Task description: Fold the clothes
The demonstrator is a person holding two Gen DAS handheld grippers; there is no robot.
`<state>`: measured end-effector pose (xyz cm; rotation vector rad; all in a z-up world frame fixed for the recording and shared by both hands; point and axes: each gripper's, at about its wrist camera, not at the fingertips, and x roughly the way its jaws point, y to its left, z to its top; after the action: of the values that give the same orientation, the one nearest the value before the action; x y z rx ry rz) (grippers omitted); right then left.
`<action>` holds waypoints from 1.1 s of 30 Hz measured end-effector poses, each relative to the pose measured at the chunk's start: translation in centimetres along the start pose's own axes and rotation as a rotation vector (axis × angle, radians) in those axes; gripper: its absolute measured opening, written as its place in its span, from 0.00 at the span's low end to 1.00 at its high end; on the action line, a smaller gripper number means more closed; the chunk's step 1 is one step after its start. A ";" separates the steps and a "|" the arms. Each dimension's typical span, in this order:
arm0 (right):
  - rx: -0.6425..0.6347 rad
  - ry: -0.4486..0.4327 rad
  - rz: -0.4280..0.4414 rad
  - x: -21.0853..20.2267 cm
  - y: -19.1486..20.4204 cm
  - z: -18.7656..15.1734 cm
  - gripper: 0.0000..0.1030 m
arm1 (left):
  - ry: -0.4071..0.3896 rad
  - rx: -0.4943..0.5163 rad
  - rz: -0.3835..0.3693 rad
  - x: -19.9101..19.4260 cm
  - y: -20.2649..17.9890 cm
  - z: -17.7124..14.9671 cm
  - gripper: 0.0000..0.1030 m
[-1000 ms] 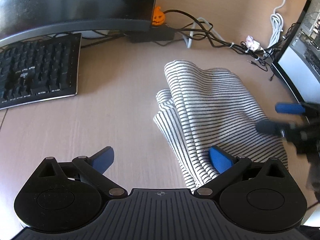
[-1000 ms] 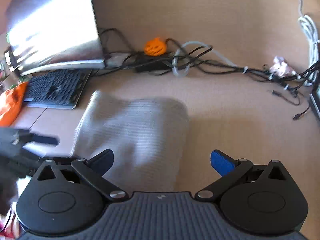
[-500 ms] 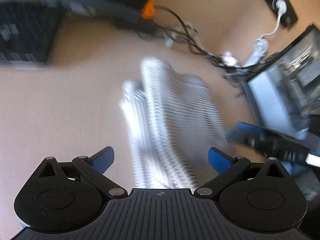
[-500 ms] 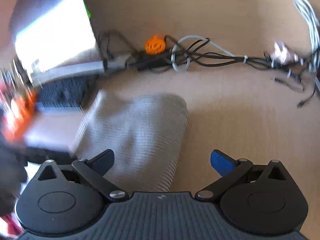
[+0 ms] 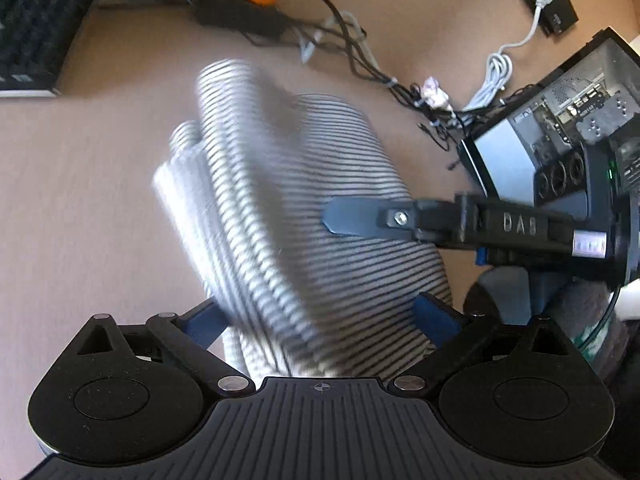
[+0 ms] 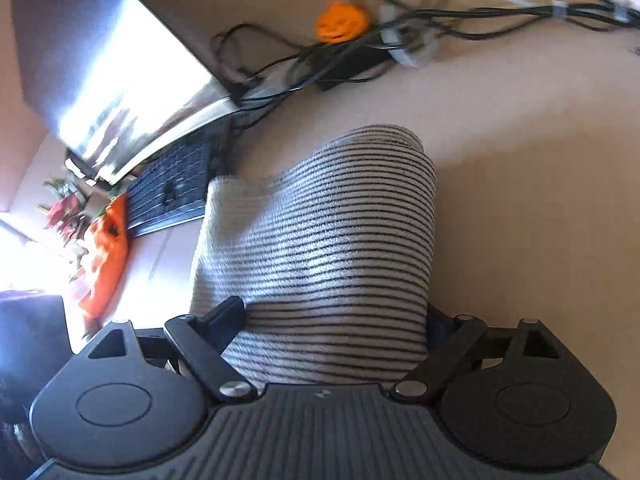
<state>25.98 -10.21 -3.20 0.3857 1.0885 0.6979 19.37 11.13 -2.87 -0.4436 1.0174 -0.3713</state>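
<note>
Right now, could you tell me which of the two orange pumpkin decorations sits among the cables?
The small round pumpkin, beside the black cable tangle; the larger pumpkin lies left of the keyboard.

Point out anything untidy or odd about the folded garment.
The striped garment is folded unevenly: on its left side, layers stick out in a staggered bunch instead of lining up. No damage shows.

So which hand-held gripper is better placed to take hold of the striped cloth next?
Probably the right hand-held gripper: the folded striped cloth fills its open jaws squarely. The left straddles only the bundle's near, uneven end.
</note>
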 end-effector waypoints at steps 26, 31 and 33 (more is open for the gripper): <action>-0.378 -0.077 -0.142 7.9 19.2 -3.2 0.98 | -0.213 -0.005 0.206 -14.5 14.9 -1.5 0.97; -0.510 -0.054 -0.257 7.2 19.9 -6.7 1.00 | -0.197 0.093 0.303 -13.5 14.4 -2.8 0.98; -0.531 -0.054 -0.316 7.5 19.8 -7.7 1.00 | -0.194 0.115 0.323 -13.1 14.4 -2.5 0.98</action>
<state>14.68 8.95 0.46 -0.2183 0.8470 0.6589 12.23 29.35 -1.89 -0.2017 0.8555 -0.0930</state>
